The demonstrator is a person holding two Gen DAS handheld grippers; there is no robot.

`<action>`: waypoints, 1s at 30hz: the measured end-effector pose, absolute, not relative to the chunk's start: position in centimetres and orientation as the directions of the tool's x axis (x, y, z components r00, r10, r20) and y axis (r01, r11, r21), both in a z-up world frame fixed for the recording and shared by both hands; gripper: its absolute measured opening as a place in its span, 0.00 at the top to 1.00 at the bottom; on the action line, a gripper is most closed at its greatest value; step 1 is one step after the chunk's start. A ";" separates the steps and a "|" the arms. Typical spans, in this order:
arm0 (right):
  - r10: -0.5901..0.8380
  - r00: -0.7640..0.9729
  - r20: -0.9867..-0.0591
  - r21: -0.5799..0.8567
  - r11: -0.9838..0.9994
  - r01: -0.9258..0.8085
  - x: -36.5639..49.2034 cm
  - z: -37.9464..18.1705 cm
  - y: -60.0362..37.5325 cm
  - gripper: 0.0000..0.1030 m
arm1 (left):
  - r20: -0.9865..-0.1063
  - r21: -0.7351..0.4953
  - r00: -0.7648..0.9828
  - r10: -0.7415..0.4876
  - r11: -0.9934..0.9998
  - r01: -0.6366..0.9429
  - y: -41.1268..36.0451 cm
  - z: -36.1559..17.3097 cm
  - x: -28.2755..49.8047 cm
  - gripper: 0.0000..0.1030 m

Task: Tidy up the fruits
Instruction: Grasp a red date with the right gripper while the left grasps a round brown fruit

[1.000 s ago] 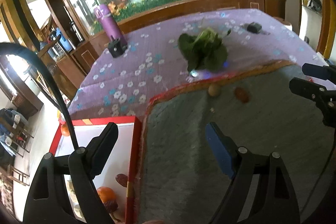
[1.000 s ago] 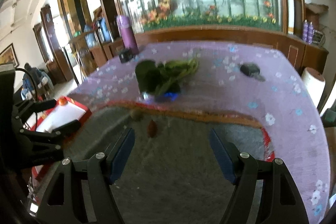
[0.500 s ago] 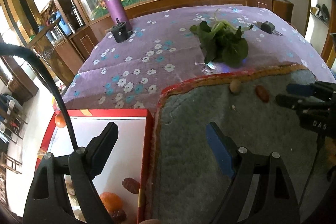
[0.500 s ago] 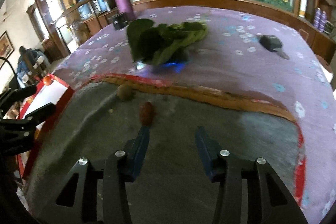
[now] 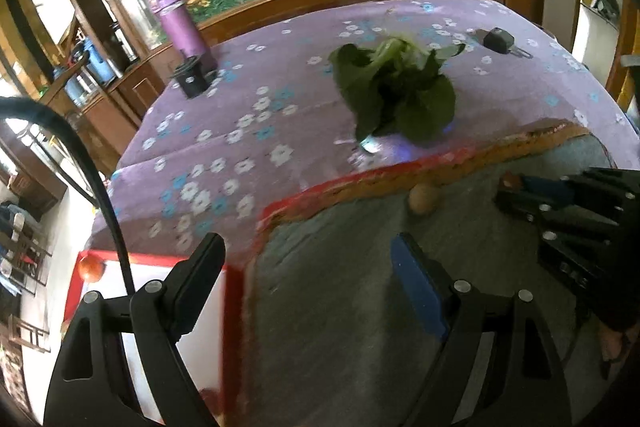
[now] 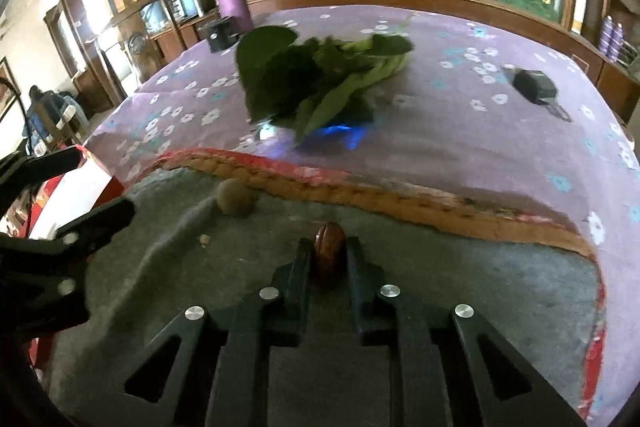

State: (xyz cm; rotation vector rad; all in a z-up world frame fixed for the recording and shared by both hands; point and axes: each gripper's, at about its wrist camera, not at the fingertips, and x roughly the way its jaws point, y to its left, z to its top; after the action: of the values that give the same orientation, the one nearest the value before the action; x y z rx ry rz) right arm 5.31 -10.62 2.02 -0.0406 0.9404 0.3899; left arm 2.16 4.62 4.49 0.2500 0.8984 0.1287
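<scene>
My right gripper (image 6: 329, 254) is shut on a reddish-brown date (image 6: 329, 247) lying on the grey mat (image 6: 460, 279); it also shows at the right of the left wrist view (image 5: 516, 189). A round tan fruit (image 6: 233, 195) sits on the mat near its far edge, left of the date, and shows in the left wrist view (image 5: 422, 198). My left gripper (image 5: 308, 267) is open and empty above the mat's left edge. The red-rimmed white tray (image 5: 236, 291) lies at the lower left, with a small orange fruit (image 5: 91, 269) at its far corner.
A bunch of green leaves (image 5: 396, 95) lies on the purple flowered tablecloth (image 5: 248, 115) beyond the mat. A purple flask (image 5: 176, 19), a black cup (image 5: 192, 77) and a black key fob (image 5: 498, 39) stand farther back.
My right gripper moved forward to the date and closed on it. The left gripper's view shifted slightly; it stays open.
</scene>
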 end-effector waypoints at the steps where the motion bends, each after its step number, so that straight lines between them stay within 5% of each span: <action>1: 0.312 0.526 -0.791 0.145 0.931 -0.335 5.4 2.2 -11.2 0.84 | -0.759 0.267 0.617 0.208 0.964 0.003 4.1 4.2 2.8 0.17; 9: 0.369 0.477 -0.798 0.284 0.927 -0.243 6.9 2.0 -14.8 0.83 | -0.796 0.174 0.590 0.131 0.985 0.015 2.3 2.6 6.4 0.17; 21: 0.362 0.481 -0.799 0.280 0.931 -0.236 6.9 1.6 -14.6 0.83 | -0.824 0.129 0.560 0.086 0.991 0.038 1.0 0.8 7.7 0.18; 30: 0.359 0.485 -0.798 0.279 0.932 -0.232 7.0 1.6 -14.5 0.83 | -0.811 0.079 0.584 0.024 0.994 0.070 1.1 1.0 6.9 0.60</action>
State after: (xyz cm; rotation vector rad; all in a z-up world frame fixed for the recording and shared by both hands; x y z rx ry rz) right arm 6.95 -14.54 1.57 0.1395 1.0028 0.3615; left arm 6.91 1.12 1.03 0.1066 0.9472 -0.0267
